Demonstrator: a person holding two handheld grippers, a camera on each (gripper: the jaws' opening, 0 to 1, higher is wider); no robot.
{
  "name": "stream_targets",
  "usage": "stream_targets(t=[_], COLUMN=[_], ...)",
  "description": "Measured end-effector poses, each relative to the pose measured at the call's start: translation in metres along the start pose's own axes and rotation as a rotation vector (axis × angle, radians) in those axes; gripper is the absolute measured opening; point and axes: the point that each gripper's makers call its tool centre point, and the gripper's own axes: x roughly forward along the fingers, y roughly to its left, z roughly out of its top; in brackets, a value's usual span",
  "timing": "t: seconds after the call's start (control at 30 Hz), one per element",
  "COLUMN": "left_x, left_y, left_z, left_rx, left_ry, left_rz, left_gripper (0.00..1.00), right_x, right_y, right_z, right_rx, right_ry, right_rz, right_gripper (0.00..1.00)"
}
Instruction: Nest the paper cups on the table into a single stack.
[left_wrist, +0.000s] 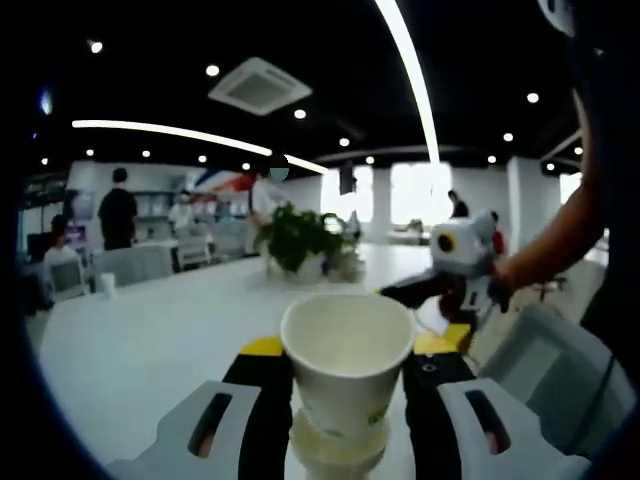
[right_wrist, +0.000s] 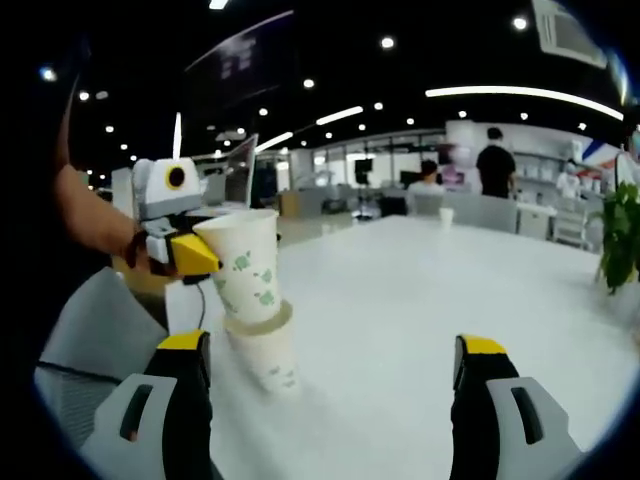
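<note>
closest to the lens in the left gripper view, the left hand-held gripper (left_wrist: 348, 375) rises from the bottom centre of the frame, its two yellow-tipped black jaws pressed against either side of an upper paper cup (left_wrist: 347, 360) and pinching it. that cup stands upright with its open mouth up, and its base sits inside the rim of a lower paper cup (left_wrist: 336, 452) at the bottom centre, on the white desk (left_wrist: 150, 340).

at the right middle of that frame the right hand-held gripper (left_wrist: 445, 292) shows beside a person's arm (left_wrist: 555, 245). a potted plant (left_wrist: 295, 238) stands on the desk at mid-frame, and people stand in the office at the upper left.

in the right gripper view, the right hand-held gripper's own jaws rise at the lower left and lower right, spread wide apart with bare desk between them. at the left of that frame the two cups show nested, the upper one tilted slightly and printed with green marks, with the left hand-held gripper clamped on it near the rim.
</note>
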Motion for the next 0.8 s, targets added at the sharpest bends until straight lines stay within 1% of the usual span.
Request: stream_targets(t=[0.23,0.47,0.57,0.63,0.8], left_x=[0.003,0.005,0.005,0.004,0.004], left_y=[0.000,0.000,0.001,0.000,0.001], left_z=[-0.005,-0.014,-0.020,-0.019,-0.027], left_rx=[-0.009,-0.022,-0.025,-0.031,-0.032], left_ry=[-0.001,0.002,0.014,0.008,0.034], left_rz=[0.004,0.009,0.013,0.012,0.017], left_gripper=[0.41,0.41,0.41,0.41,0.41], right_x=[-0.001,-0.001,-0.002,-0.002,-0.001], right_y=[0.000,0.001,0.001,0.001,0.000], right_z=[-0.001,-0.002,-0.002,-0.002,-0.003], right_rx=[0.003,0.008,0.010,0.014,0.016], right_ry=[0.001,0.000,-0.001,-0.003,0.000], right_rz=[-0.001,-0.001,-0.003,-0.002,-0.002], right_gripper=[1.00,1.00,1.00,1.00,1.00])
